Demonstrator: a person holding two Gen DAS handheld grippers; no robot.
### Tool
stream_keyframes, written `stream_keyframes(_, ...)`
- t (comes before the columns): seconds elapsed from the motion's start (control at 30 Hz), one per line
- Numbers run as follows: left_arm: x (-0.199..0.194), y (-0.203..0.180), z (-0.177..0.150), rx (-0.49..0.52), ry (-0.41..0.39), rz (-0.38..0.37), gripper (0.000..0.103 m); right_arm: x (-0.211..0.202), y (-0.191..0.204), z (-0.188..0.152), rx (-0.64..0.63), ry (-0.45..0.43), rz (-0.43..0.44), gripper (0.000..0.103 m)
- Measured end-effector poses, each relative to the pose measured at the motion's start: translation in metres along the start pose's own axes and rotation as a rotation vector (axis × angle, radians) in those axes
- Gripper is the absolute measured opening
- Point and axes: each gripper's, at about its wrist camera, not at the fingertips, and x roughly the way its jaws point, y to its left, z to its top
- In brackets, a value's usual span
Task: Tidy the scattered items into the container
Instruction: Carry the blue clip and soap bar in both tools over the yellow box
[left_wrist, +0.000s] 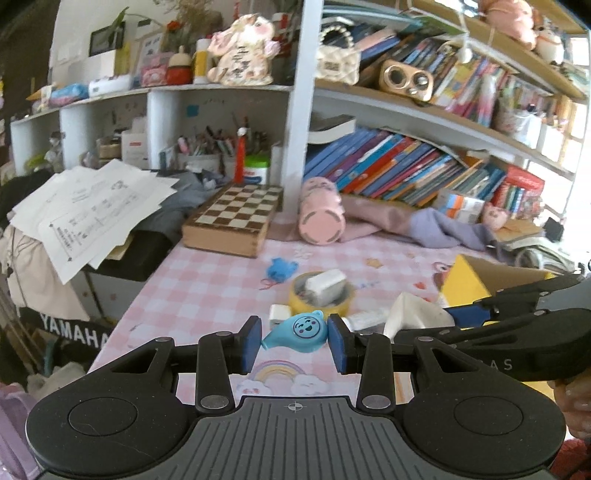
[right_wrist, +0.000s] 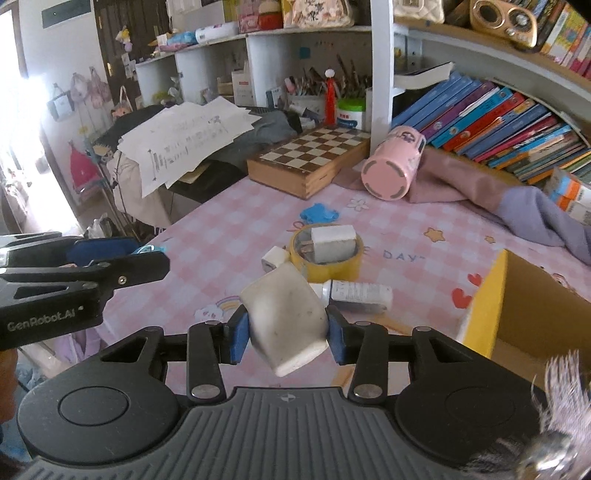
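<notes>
Pinching a blue whistle (left_wrist: 295, 329) above the pink checked table (left_wrist: 207, 288), the left gripper (left_wrist: 294, 345) hangs near; the right gripper (right_wrist: 287, 334) clamps a white block (right_wrist: 286, 317). Farther off lie a tube (right_wrist: 356, 293) and a tape roll (right_wrist: 327, 254). The cardboard box (right_wrist: 517, 306) stands right.

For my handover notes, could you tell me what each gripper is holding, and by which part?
The left gripper clamps a blue smiley-face whistle across its round body. The right gripper grips a scuffed white block by two opposite sides.
</notes>
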Motion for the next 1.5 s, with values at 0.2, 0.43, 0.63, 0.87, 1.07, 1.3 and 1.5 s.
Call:
stream_keyframes(0.2,-0.014,-0.012,-0.01,0.013,0.007,-0.042,0.037,-0.03,0.002,-0.019,0.019,-0.031,-0.041,0.04)
stream_keyframes(0.43,-0.038,-0.025,-0.018,0.045,-0.018,-0.078,0.037,-0.06,0.008,-0.042,0.055,-0.05,-0.075,0.04)
stream_keyframes(0.63,-0.057,-0.036,-0.032,0.058,-0.019,-0.112,0.037,-0.086,0.011,-0.064,0.077,-0.062,-0.117,0.04)
stream_keyframes(0.87,-0.065,-0.055,-0.045,0.081,0.007,-0.176,0.037,-0.11,0.011,-0.099,0.132,-0.048,-0.171,0.04)
stream_keyframes(1.07,-0.068,-0.076,-0.053,0.131,0.03,-0.247,0.037,-0.13,0.004,-0.126,0.207,-0.034,-0.229,0.04)
stream_keyframes(1.3,-0.063,-0.104,-0.058,0.196,0.067,-0.352,0.037,-0.153,-0.005,-0.149,0.286,-0.02,-0.318,0.04)
stream_keyframes(1.5,-0.056,-0.125,-0.064,0.237,0.099,-0.437,0.037,-0.171,-0.014,-0.168,0.347,0.003,-0.4,0.04)
